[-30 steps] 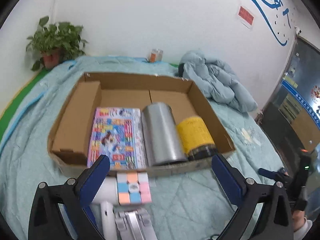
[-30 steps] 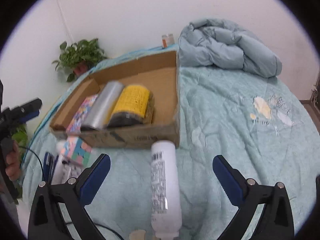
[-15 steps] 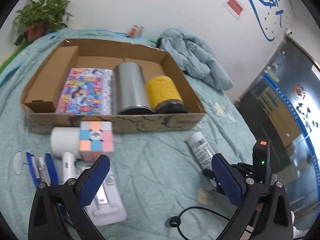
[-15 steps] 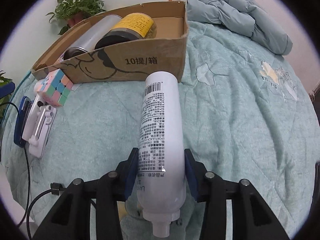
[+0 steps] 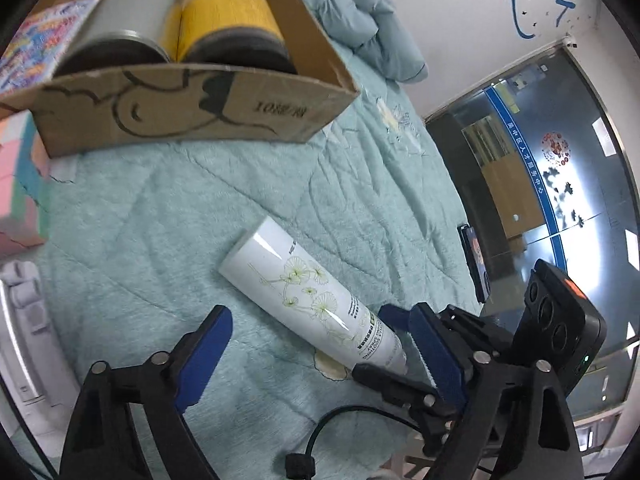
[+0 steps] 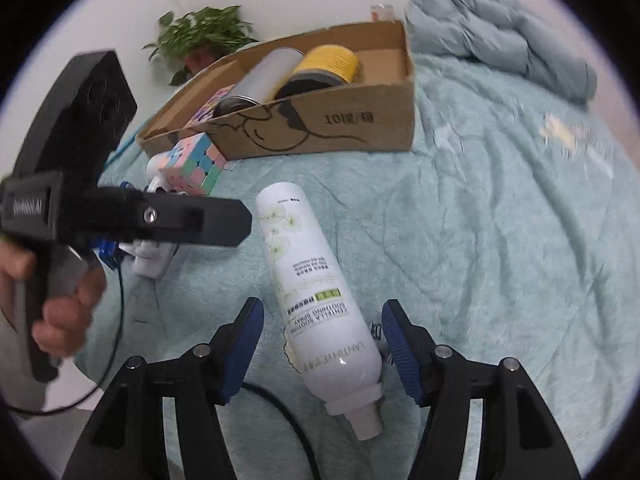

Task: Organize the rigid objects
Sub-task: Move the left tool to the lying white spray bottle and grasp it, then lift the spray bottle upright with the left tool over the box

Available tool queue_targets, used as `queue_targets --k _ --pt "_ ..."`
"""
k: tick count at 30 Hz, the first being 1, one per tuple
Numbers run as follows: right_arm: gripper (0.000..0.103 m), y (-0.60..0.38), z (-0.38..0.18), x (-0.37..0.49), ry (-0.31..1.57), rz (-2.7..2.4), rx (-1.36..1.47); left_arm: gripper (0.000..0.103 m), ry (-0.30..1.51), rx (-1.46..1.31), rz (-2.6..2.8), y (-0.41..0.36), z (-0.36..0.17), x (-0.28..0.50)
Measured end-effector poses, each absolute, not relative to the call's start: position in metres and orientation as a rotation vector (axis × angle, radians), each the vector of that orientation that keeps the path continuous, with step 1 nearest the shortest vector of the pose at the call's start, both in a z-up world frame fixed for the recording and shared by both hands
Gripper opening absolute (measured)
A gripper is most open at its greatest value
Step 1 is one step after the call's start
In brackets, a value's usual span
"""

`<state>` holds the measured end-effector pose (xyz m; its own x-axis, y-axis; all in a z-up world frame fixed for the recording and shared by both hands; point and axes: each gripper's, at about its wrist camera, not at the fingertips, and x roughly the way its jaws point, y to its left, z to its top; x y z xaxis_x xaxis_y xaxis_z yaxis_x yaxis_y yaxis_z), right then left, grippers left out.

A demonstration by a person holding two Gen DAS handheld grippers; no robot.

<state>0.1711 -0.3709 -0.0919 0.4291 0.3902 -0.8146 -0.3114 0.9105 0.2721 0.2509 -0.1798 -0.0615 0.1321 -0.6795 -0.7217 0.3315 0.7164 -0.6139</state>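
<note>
A white spray bottle (image 6: 316,280) lies on the teal bedspread, nozzle end toward me. My right gripper (image 6: 322,344) is open with its jaws on either side of the bottle's lower body, not touching it. The bottle also shows in the left wrist view (image 5: 308,292). My left gripper (image 5: 320,356) is open and empty just above the bedspread beside the bottle; its body shows in the right wrist view (image 6: 120,216). A cardboard box (image 6: 320,120) holds a silver can (image 6: 264,76), a yellow can (image 6: 324,64) and a colourful book (image 6: 208,108).
A pastel puzzle cube (image 6: 192,164) sits on a white device (image 6: 156,256) left of the bottle, in front of the box. A black cable (image 6: 280,408) runs under the right gripper. A folded grey-blue quilt (image 6: 496,44) lies behind the box, with a potted plant (image 6: 200,36) at the wall.
The right gripper, shut on the bottle half a second ago, has opened and the bottle has rolled, showing its flower print. The left gripper has swung right and down toward the bottle.
</note>
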Motion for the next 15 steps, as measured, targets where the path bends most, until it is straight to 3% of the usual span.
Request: queue_targets --k 4,6,10,13,15 --pt "0.06 -0.357 -0.095 0.17 1.054 0.469 0.021 0.073 1.316 -0.349 -0.733 -0.191 -0.082 0.251" --pt "0.047 -0.349 -0.099 0.169 1.083 0.503 0.028 0.07 1.348 -0.377 -0.741 -0.196 -0.091 0.251" --pt "0.046 -0.328 -0.1 0.167 1.075 0.52 -0.017 0.066 1.321 -0.4 -0.701 -0.197 -0.093 0.25" --pt "0.046 -0.326 -0.101 0.175 1.077 0.506 0.023 0.047 1.301 -0.388 -0.642 -0.193 -0.093 0.254" --pt "0.046 -0.327 -0.102 0.179 1.08 0.511 0.052 0.047 1.307 -0.411 -0.64 -0.19 -0.095 0.257"
